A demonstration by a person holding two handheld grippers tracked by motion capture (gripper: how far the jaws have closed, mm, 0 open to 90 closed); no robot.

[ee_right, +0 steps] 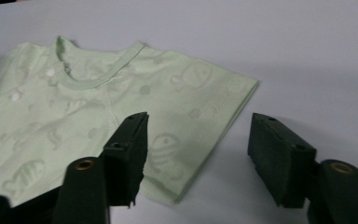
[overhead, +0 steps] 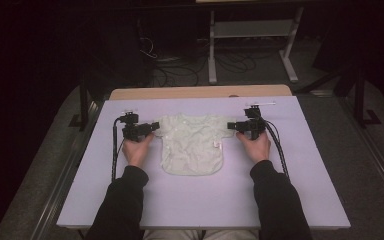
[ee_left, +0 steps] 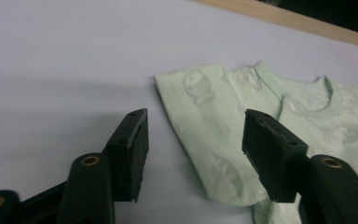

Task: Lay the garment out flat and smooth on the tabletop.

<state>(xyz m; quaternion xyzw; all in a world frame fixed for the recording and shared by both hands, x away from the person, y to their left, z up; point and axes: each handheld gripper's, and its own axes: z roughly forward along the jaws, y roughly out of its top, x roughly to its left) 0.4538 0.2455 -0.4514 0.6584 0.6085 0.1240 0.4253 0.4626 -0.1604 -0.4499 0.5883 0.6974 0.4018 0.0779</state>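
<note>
Green baby shirt [overhead: 191, 145] lying flat in the middle of the pale purple table [overhead: 205, 200].

Little fish are printed on the shirt, and it has short sleeves and a round neck. The left hand-held gripper [overhead: 154, 126] is at the left sleeve with its jaws spread wide, one on each side of the sleeve edge. The right hand-held gripper [overhead: 231, 125] is at the right sleeve, jaws spread wide too, holding nothing. Black cables trail back along the table.
</note>
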